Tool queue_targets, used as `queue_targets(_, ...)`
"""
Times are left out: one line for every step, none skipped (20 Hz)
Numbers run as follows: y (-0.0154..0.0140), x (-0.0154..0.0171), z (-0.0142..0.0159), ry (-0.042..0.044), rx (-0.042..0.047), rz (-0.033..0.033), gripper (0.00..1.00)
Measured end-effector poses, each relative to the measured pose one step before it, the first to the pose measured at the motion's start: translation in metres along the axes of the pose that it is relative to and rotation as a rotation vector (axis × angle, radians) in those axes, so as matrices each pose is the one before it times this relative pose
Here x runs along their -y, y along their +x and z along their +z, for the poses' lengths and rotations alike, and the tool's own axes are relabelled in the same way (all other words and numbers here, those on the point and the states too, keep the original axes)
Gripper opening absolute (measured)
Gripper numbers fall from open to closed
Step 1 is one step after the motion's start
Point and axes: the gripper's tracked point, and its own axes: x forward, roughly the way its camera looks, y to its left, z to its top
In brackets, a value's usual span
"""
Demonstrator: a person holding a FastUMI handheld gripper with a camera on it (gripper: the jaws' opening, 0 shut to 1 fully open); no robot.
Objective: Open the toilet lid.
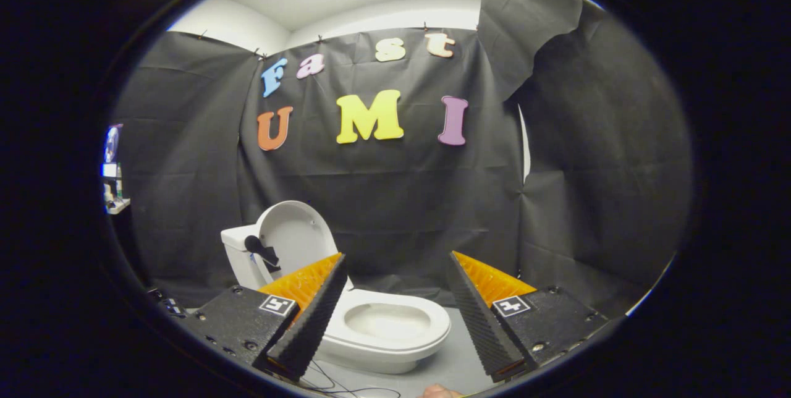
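Observation:
A small white toilet [377, 336] stands on the grey floor just ahead of my fingers, partly behind the left finger [312, 317]. Its lid [296, 237] stands raised, leaning back against the white tank [238, 256]. A black knob handle [259, 249] sticks out from the lid. The seat ring and bowl [386, 321] lie uncovered. My gripper [395, 259] is open, its two black ridged fingers with orange backs spread wide, nothing between them but the toilet farther off.
Black cloth walls [401, 200] close the booth behind and to the right. A shelf with small items [114, 188] sits at the far left. Thin wires [346, 385] lie on the floor near the toilet base. A fingertip [440, 392] shows at the bottom.

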Motion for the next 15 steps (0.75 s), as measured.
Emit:
queue_targets(-0.00067, 0.00037, -0.00030, -0.00285, 0.00373, 0.00065, 1.00)
queue_targets(-0.00149, 0.00049, -0.00152, -0.00600, 0.00349, 0.00138, 1.00)
queue_targets(-0.00151, 0.00085, -0.00232, -0.00498, 0.00071, -0.00069, 1.00)
queue_targets(-0.00148, 0.00064, -0.00315, -0.00421, -0.00260, 0.00185, 1.00)
queue_targets(-0.00120, 0.00141, -0.00259, 0.00080, -0.00140, -0.00319, 1.00)
queue_targets(-0.00050, 0.00308, -0.00347, 0.00551, -0.00304, -0.00588, 1.00)
queue_targets(-0.00074, 0.00228, -0.00273, 0.00879, -0.00314, -0.00499, 1.00)
queue_targets(0.00004, 0.00328, -0.00277, 0.01017, -0.00314, -0.00447, 1.00)
queue_targets(-0.00033, 0.00218, -0.00136, 0.00836, -0.00028, -0.00228, 1.00)
queue_targets(-0.00029, 0.00292, 0.00016, 0.00484, 0.00151, -0.00406, 1.00)
queue_targets(-0.00120, 0.00337, 0.00107, 0.00254, 0.00689, -0.00566, 1.00)
queue_targets(-0.00005, 0.00382, 0.00066, 0.00217, 0.00730, -0.00876, 1.00)
queue_targets(0.00009, 0.00234, -0.00060, 0.00037, 0.00271, -0.00636, 1.00)
queue_targets(0.00058, 0.00246, -0.00230, 0.00192, 0.00187, -0.01075, 1.00)
queue_targets(0.00001, 0.00207, -0.00168, 0.00454, -0.00006, -0.00982, 1.00)
